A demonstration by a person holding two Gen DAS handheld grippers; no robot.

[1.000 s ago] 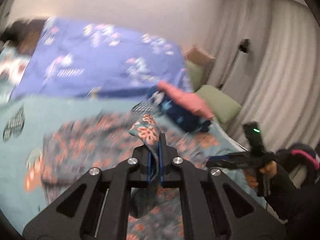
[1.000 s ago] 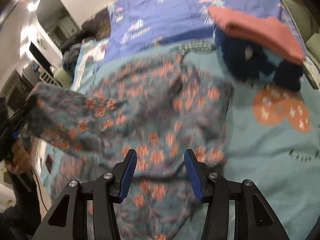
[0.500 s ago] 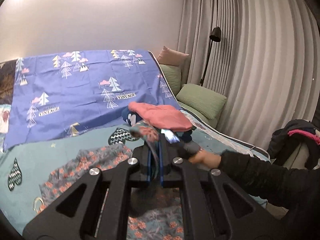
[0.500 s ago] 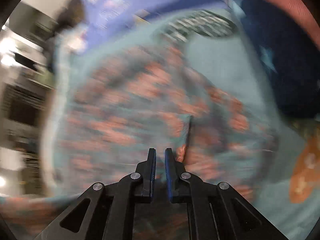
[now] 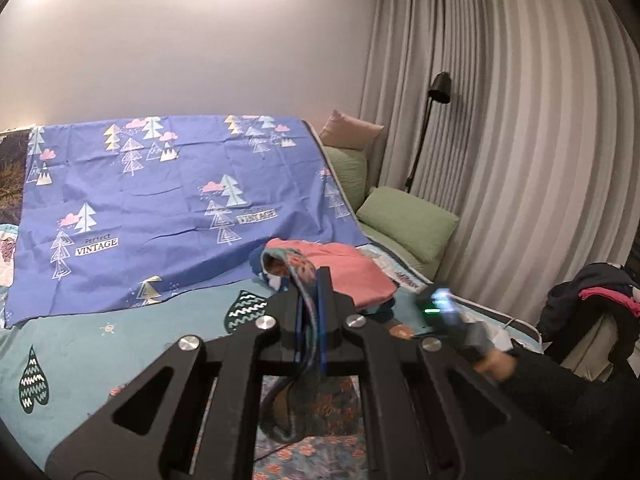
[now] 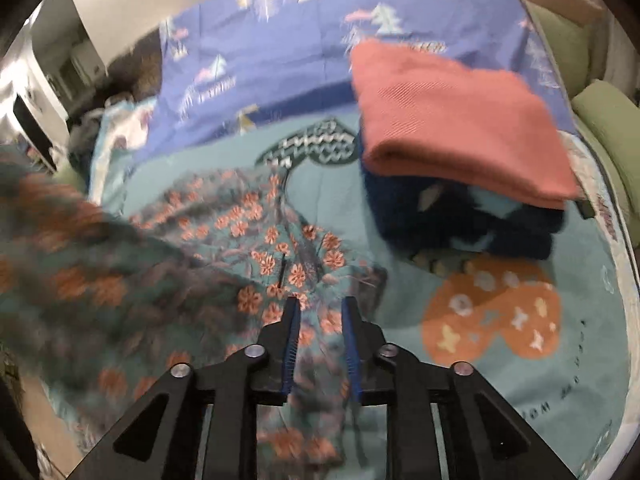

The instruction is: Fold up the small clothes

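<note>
- My left gripper (image 5: 310, 280) is clamped on a fold of the floral garment (image 5: 298, 276); the cloth passes between its two fingers at the centre of the left view and hangs below them toward the bottom of the frame.
- My right gripper (image 6: 319, 312) stands parted, its blue pads (image 6: 291, 344) apart at the lower centre of the right view, with nothing pinched between them.
- In the right view I see the floral garment (image 6: 256, 240) spread over the teal bedsheet (image 6: 592, 360) from centre to left; its left part is lifted and blurred, and the right gripper's fingertips are over its near edge. I cannot tell whether they touch it.
- A folded pink garment (image 6: 460, 120) sits on top of a dark blue folded garment (image 6: 460, 216) in the upper right of the right view, just beside the floral garment.
- A blue sheet (image 5: 160, 208) printed with trees covers the far part of the bed, upper left in the left view.
- Green cushions (image 5: 408, 220) lie at the right of the bed, with a black floor lamp (image 5: 430, 120) and grey curtains (image 5: 540, 140) behind them.
- My right gripper (image 5: 444, 312) appears blurred at the right of the left view, a green light on its body.
</note>
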